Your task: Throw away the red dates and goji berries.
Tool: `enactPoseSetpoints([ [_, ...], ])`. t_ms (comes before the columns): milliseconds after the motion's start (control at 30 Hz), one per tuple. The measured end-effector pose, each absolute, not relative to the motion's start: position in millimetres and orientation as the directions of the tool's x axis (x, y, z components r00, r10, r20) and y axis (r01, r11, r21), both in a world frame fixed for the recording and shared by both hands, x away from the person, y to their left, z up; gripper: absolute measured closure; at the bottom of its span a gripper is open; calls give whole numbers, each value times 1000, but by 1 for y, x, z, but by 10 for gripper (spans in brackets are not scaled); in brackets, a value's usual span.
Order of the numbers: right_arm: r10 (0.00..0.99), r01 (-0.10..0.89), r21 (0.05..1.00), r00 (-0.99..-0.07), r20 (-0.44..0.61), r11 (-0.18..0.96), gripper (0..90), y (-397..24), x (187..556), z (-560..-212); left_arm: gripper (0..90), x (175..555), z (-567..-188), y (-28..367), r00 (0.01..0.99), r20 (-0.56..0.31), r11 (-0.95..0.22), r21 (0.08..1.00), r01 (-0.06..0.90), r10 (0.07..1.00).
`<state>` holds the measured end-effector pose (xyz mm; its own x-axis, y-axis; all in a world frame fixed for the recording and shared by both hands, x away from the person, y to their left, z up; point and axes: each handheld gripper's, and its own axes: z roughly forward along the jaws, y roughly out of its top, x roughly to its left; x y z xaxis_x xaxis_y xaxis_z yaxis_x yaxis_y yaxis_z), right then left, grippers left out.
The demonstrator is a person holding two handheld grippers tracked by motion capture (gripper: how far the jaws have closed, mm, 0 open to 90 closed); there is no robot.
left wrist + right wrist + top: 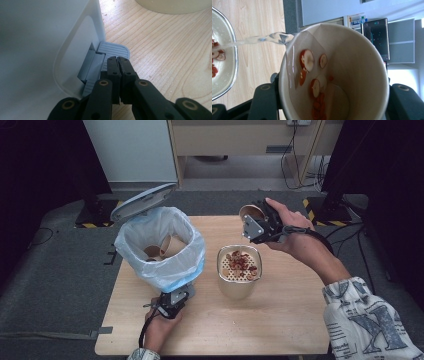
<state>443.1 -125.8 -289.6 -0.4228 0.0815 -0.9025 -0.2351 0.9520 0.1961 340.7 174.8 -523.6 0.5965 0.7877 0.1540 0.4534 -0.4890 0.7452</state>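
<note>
High view: a paper cup (250, 212) is held tilted over a strainer (239, 265) by the right gripper (260, 226), while the left gripper (172, 301) is pressed against the foot of a pedal bin (160, 247) on the table (280, 320).
Right gripper view: water (262, 39) is being poured in a thin stream from the cup's lip toward the strainer (222, 60); red fruit slices (307, 60) are seen clinging to the cup's wet inner wall.
Right claw: clamped around the paper cup, one jaw on each side of it.
Left claw: jaws closed together with nothing between them, tips set on the grey pedal (113, 51), by which the lid (142, 200) is kept raised.
Cup's place: above the table's far side, just beyond the strainer, mouth turned toward it.
Bin contents: used cups (165, 247) are seen inside the liner bag.
Step in hand: judged to be the draining of the cup into the strainer.
Next move: a steeper tilt is probably called for so that the stuck slices are shed; afterwards the emptied cup would be carried over the open bin and released, the pedal being held down throughout.
</note>
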Motion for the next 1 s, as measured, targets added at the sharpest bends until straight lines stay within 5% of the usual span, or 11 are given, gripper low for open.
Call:
enactPoseSetpoints([
  [600, 76, -243, 191, -417, -906, 951, 382, -124, 442, -288, 874, 341, -523, 175, 596, 155, -491, 742, 456, 788],
  [833, -56, -258, 39, -351, -935, 965, 384, -118, 439, -294, 875, 341, -523, 175, 596, 155, -491, 742, 456, 788],
  [1000, -72, -264, 23, -344, -936, 964, 384, -116, 437, -297, 875, 341, -524, 175, 596, 153, -488, 745, 454, 788],
])
